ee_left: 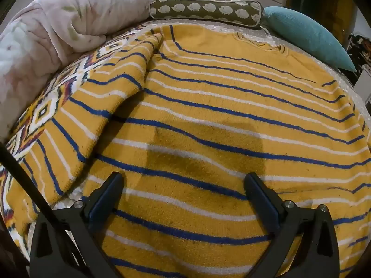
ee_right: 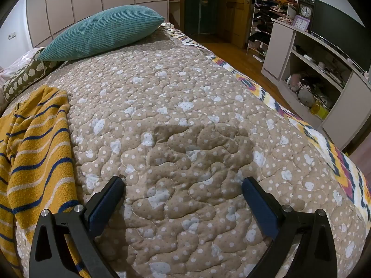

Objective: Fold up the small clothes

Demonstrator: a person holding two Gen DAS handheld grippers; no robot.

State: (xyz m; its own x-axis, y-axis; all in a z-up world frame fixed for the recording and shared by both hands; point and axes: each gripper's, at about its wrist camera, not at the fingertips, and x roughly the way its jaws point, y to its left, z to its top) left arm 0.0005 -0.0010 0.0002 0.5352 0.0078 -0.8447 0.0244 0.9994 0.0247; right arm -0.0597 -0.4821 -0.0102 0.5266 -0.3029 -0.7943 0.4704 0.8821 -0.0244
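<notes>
A yellow sweater with blue and white stripes [ee_left: 220, 120] lies spread flat on the bed, one sleeve folded over at its left side. My left gripper [ee_left: 184, 180] is open and empty, hovering just above the sweater's lower body. In the right wrist view the sweater [ee_right: 34, 153] lies at the left edge on the beige quilt [ee_right: 185, 115]. My right gripper [ee_right: 183, 185] is open and empty over bare quilt, to the right of the sweater.
A pink floral blanket [ee_left: 58, 30] is bunched at the left. A hedgehog-print bolster [ee_left: 204, 9] and a teal pillow [ee_right: 102, 32] lie at the far side. The bed edge, wooden floor and a shelf unit [ee_right: 313, 69] are at the right.
</notes>
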